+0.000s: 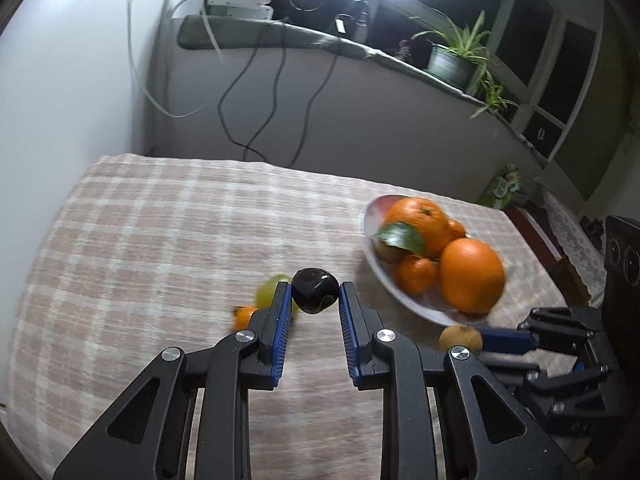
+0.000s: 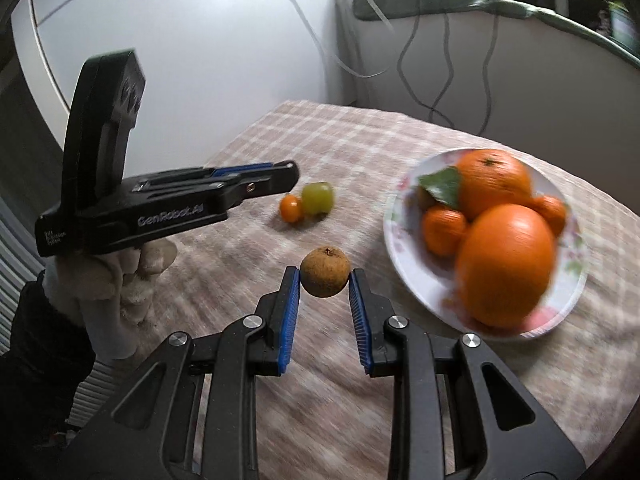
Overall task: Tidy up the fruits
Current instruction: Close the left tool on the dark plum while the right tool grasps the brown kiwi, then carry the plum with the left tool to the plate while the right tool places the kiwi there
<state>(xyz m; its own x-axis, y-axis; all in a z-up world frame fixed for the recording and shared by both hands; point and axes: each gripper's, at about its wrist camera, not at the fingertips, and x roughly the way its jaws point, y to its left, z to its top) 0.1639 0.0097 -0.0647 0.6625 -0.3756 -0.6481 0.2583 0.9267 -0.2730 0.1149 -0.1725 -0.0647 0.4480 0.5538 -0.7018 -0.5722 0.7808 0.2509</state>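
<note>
- now both grippers carry fruit, so i'd bring each over the plate (image 2: 404, 276) low and release into a gap, not onto the big oranges (image 2: 506, 264), so nothing rolls off.
- left gripper (image 1: 315, 294): jaws pinch a dark plum (image 1: 315, 289) at the tips, above the desk (image 1: 160, 232).
- right gripper (image 2: 325, 280): jaws pinch a small brown fruit (image 2: 325, 271) at the tips, the plate just to its right.
- a green fruit (image 2: 317, 197) and a tiny orange (image 2: 291, 208) lie touching on the desk, well left of the plate.
</note>
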